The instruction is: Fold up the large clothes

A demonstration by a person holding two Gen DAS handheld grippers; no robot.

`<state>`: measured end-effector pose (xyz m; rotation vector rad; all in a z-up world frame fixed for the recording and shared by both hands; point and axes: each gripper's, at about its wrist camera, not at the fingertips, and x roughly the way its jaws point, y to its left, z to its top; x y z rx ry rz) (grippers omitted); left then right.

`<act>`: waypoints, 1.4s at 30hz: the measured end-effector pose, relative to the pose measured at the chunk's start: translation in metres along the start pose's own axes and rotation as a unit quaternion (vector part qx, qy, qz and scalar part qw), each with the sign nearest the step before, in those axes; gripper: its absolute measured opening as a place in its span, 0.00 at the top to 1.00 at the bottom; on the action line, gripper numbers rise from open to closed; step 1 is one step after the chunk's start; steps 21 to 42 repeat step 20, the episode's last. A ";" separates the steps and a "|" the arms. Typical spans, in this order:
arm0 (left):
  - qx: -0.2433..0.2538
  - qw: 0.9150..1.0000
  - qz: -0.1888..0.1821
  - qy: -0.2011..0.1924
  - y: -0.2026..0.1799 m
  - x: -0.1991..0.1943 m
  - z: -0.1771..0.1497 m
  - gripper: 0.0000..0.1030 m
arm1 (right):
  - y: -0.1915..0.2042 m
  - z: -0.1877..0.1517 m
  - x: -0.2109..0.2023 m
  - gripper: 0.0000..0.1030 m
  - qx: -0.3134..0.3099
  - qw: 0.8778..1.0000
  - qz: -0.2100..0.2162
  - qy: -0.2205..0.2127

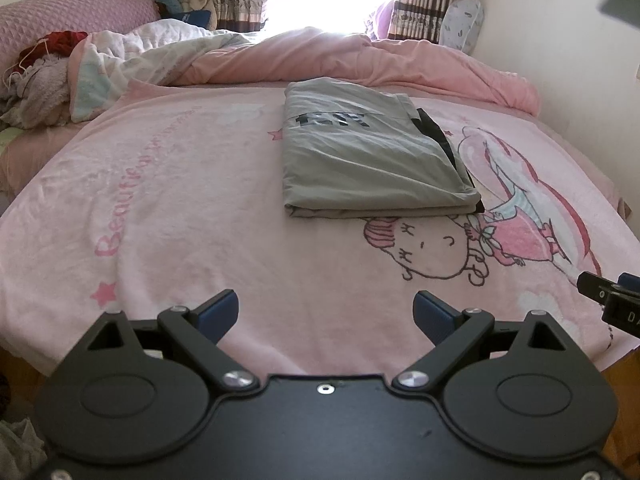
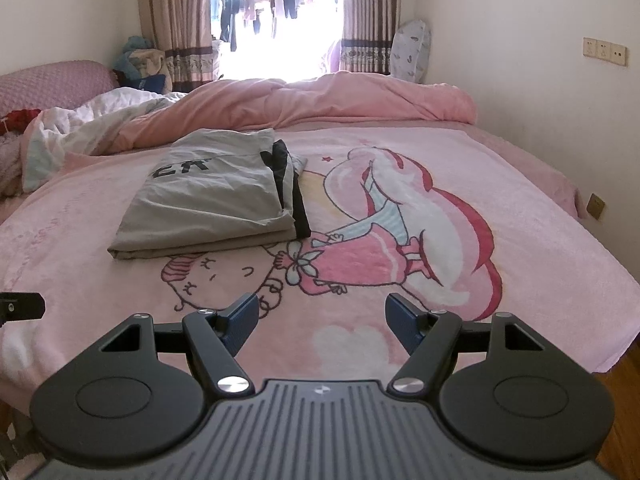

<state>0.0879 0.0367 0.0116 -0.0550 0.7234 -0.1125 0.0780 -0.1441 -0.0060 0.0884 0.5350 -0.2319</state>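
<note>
A grey garment [image 1: 364,156] with dark lettering and a black edge lies folded into a flat rectangle in the middle of the pink cartoon blanket [image 1: 160,208]. It also shows in the right wrist view [image 2: 212,196], left of centre. My left gripper [image 1: 326,314] is open and empty, held above the blanket's near edge, well short of the garment. My right gripper [image 2: 320,320] is open and empty too, near the front edge and to the right of the garment. A part of the right gripper [image 1: 608,296] shows at the right edge of the left wrist view.
A bunched pink duvet [image 1: 360,60] and a white quilt [image 1: 140,64] lie across the far side of the bed. A pile of clothes [image 1: 36,80] sits at the far left by a pink pillow [image 1: 60,16]. A wall runs along the right side. Curtains [image 2: 176,20] frame a bright window.
</note>
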 end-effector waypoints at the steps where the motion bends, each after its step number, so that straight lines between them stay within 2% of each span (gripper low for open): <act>1: 0.000 1.000 0.000 0.000 0.000 0.000 0.000 0.07 | 0.001 0.001 0.000 0.18 0.000 1.000 0.000 0.001; 42: 0.003 1.000 0.006 0.009 -0.004 0.011 0.005 0.07 | 0.002 0.004 0.011 0.18 -0.003 1.000 0.001 0.015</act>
